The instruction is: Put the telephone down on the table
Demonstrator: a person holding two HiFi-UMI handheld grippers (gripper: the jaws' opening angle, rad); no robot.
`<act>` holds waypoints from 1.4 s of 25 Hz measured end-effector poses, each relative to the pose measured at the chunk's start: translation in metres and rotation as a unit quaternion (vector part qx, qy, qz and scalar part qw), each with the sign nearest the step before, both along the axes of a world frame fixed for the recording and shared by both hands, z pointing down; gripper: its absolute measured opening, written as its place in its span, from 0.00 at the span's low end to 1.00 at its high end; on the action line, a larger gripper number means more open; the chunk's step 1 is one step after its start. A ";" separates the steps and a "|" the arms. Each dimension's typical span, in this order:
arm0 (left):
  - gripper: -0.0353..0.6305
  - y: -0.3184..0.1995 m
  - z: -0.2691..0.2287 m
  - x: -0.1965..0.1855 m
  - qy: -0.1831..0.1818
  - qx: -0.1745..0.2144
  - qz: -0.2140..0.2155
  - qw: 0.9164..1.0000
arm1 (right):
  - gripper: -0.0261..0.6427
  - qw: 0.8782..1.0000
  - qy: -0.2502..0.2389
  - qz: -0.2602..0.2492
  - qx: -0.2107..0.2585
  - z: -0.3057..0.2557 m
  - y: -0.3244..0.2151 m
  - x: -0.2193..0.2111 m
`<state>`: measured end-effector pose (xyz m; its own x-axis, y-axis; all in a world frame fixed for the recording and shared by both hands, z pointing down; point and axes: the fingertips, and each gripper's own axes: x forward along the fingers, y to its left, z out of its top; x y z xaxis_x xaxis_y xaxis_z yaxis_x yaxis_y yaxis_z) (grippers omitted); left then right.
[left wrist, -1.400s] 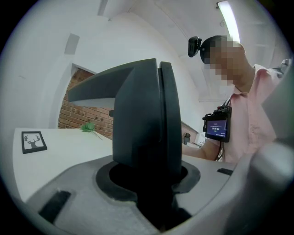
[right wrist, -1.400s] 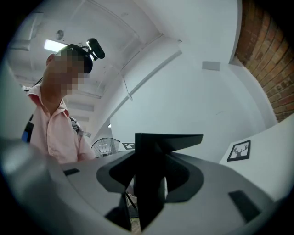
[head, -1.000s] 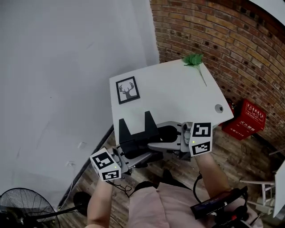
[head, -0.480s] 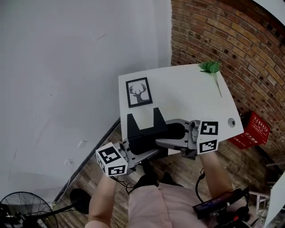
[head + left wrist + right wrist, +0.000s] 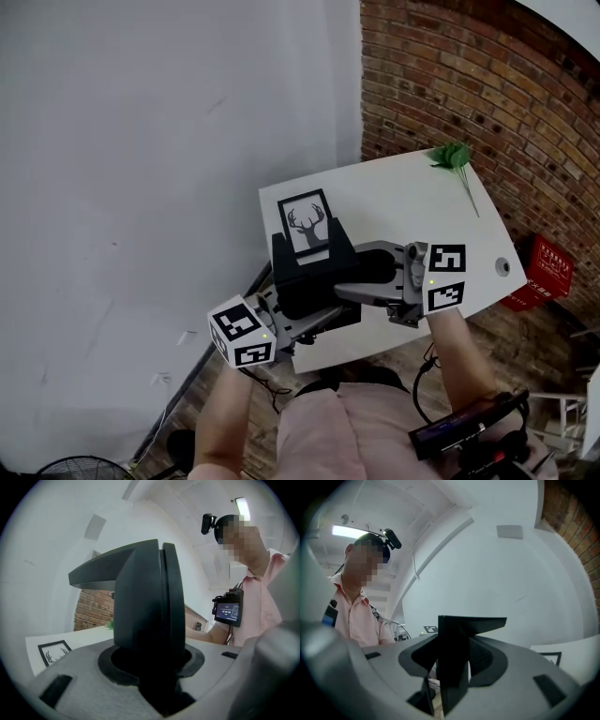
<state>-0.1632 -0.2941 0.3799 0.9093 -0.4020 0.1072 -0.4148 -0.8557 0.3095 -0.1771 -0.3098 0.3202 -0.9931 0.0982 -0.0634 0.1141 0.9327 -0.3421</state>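
Note:
I carry a black telephone [image 5: 314,272] between both grippers, above the near left part of the white table [image 5: 403,206]. My left gripper [image 5: 319,317] grips it from the near left and is shut on its lower edge. My right gripper [image 5: 354,279] comes in from the right and is shut on its other side. In the left gripper view the telephone [image 5: 147,620] stands upright in the jaws and fills the middle. In the right gripper view its thin black edge [image 5: 452,658] sits clamped between the pads. Its underside is hidden.
A framed deer picture [image 5: 307,223] lies on the table just beyond the telephone. A green sprig [image 5: 452,156] lies at the far right corner, by the brick wall [image 5: 469,75]. A cable hole [image 5: 503,267] is near the right edge, and a red box [image 5: 536,272] sits on the floor beyond it.
Both grippers have carried the telephone forward from off the table's near edge to above it. The telephone now reaches the foot of the deer picture. Neither grip has changed.

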 end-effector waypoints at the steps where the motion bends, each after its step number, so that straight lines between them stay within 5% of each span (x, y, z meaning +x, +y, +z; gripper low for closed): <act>1: 0.30 -0.004 -0.003 -0.004 -0.002 0.006 0.003 1.000 | 0.31 1.000 -0.002 0.003 0.006 -0.004 -0.003 -0.004; 8: 0.30 -0.023 0.000 -0.016 -0.002 -0.001 0.013 1.000 | 0.31 1.000 0.003 0.013 0.001 -0.001 -0.023 -0.016; 19: 0.30 -0.043 0.074 0.001 0.033 -0.099 0.004 0.995 | 0.30 0.994 0.043 0.003 -0.096 0.078 -0.054 -0.004; 35: 0.31 -0.032 0.194 0.014 0.067 -0.270 -0.035 0.960 | 0.31 0.959 0.081 -0.031 -0.270 0.210 -0.056 0.005</act>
<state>-0.1488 -0.3258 0.5738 0.9021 -0.3817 0.2012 -0.3914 -0.5274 0.7541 -0.1724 -0.3655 0.5303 -0.9877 0.1528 0.0324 0.0680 0.6073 -0.7916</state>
